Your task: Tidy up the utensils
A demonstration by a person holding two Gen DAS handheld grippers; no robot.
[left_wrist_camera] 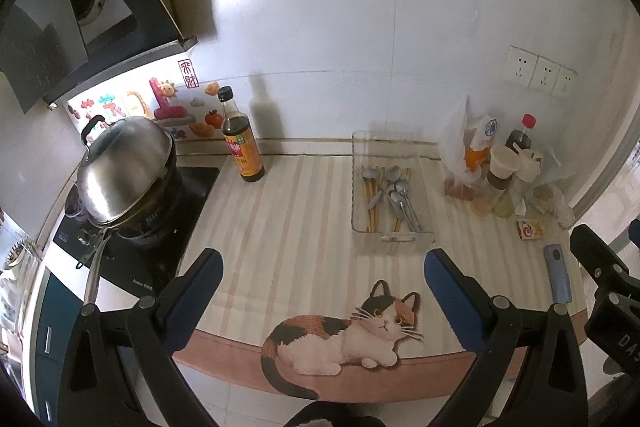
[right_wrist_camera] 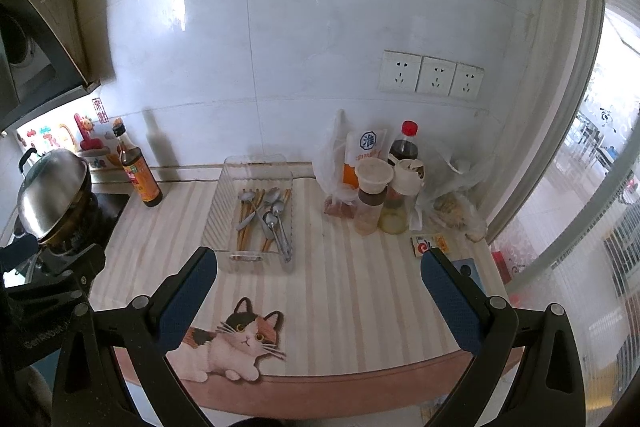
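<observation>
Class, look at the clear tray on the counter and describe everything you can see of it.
The clear tray is a long rectangular bin of see-through, ribbed plastic with upright walls and a handle slot in its near end. It sits flat on the striped mat, its far end close to the wall, between the dark sauce bottle and the cluster of condiment jars. Inside, metal spoons and wooden chopsticks lie jumbled together lengthwise. Neither gripper touches it.
</observation>
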